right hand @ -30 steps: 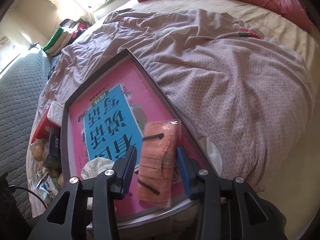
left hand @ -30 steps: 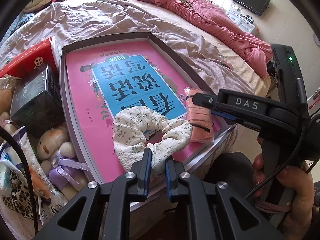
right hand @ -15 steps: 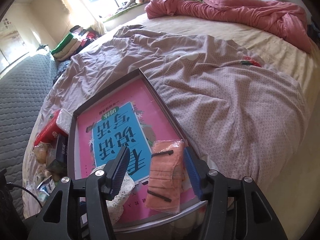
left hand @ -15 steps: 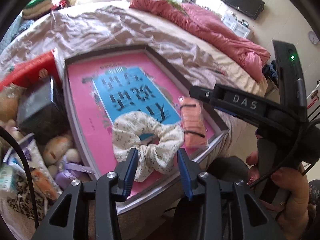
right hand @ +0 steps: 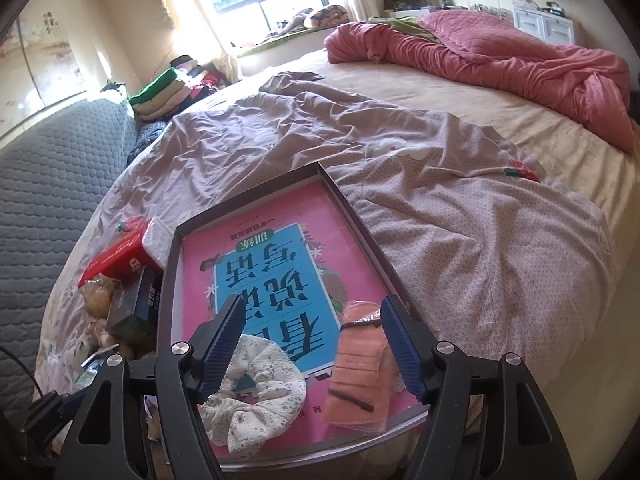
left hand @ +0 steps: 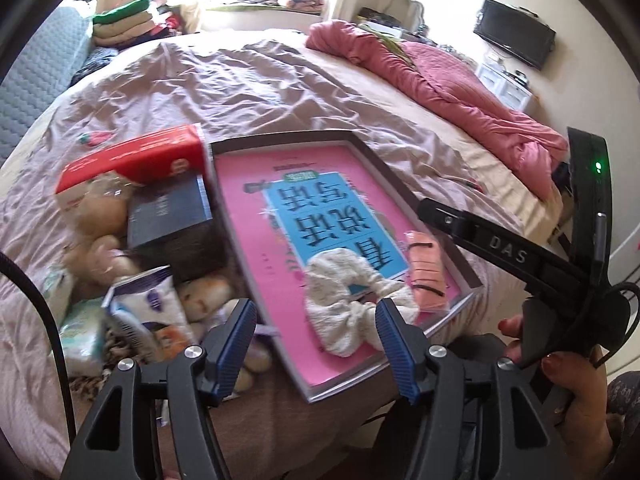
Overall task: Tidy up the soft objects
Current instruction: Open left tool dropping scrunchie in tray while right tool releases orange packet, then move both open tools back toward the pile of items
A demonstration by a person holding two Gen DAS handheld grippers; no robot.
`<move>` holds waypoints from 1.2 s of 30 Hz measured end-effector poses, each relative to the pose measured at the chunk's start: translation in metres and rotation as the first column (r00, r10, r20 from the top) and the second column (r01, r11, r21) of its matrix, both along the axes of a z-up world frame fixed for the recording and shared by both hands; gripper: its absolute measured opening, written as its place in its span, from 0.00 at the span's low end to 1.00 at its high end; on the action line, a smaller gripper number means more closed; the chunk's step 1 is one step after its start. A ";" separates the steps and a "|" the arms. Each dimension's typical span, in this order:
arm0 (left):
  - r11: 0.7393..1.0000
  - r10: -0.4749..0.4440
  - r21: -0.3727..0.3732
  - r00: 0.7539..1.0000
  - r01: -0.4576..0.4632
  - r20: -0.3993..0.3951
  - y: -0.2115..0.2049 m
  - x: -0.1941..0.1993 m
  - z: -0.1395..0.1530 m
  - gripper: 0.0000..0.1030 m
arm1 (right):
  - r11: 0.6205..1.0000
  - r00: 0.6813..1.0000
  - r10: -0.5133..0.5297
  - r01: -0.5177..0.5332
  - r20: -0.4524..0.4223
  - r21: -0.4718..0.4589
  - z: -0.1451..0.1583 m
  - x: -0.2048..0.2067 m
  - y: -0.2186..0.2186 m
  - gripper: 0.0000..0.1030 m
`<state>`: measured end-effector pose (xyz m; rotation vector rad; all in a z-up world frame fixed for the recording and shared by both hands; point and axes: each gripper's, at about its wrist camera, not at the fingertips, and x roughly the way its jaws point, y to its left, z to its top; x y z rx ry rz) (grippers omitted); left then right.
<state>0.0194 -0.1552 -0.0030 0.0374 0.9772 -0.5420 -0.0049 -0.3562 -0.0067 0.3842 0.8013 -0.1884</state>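
A white floral scrunchie (left hand: 352, 304) lies in a shallow grey box (left hand: 384, 160) lined with a pink and blue book cover, near its front edge. An orange face mask in clear wrap (left hand: 426, 268) lies beside it on the right. My left gripper (left hand: 316, 344) is open and empty, raised just in front of the scrunchie. My right gripper (right hand: 312, 344) is open and empty above the scrunchie (right hand: 256, 392) and the mask (right hand: 358, 376). The right gripper also shows in the left wrist view, at the right, held by a hand.
Left of the box lies a pile: a red box (left hand: 132, 158), a dark box (left hand: 170, 216), plush toys (left hand: 100, 216) and packets (left hand: 148, 308). A wrinkled mauve sheet (right hand: 460, 216) covers the bed. A pink quilt (right hand: 500, 56) lies at the far right.
My left gripper opened, let go of the scrunchie and pulled back and up. My right gripper also drew back from the mask. Scrunchie and mask stay in the box.
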 end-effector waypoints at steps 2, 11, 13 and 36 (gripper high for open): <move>1.000 0.018 0.015 1.000 -0.018 0.010 0.006 0.000 0.000 0.60 | 1.000 1.000 0.006 -0.006 0.001 -0.005 0.000 0.000 0.002 0.70; 0.994 0.085 0.061 0.995 -0.088 0.053 0.030 -0.003 0.006 0.61 | 0.998 0.996 0.060 -0.059 0.061 -0.022 0.019 -0.005 0.026 0.73; 0.992 0.103 0.068 0.993 -0.107 0.061 0.035 -0.003 0.008 0.61 | 0.996 0.994 0.076 -0.073 0.074 -0.041 0.025 -0.005 0.034 0.73; 0.953 0.296 0.035 0.951 -0.300 0.089 0.116 0.006 0.036 0.66 | 0.959 0.951 0.258 -0.231 0.172 -0.163 0.074 -0.015 0.114 0.74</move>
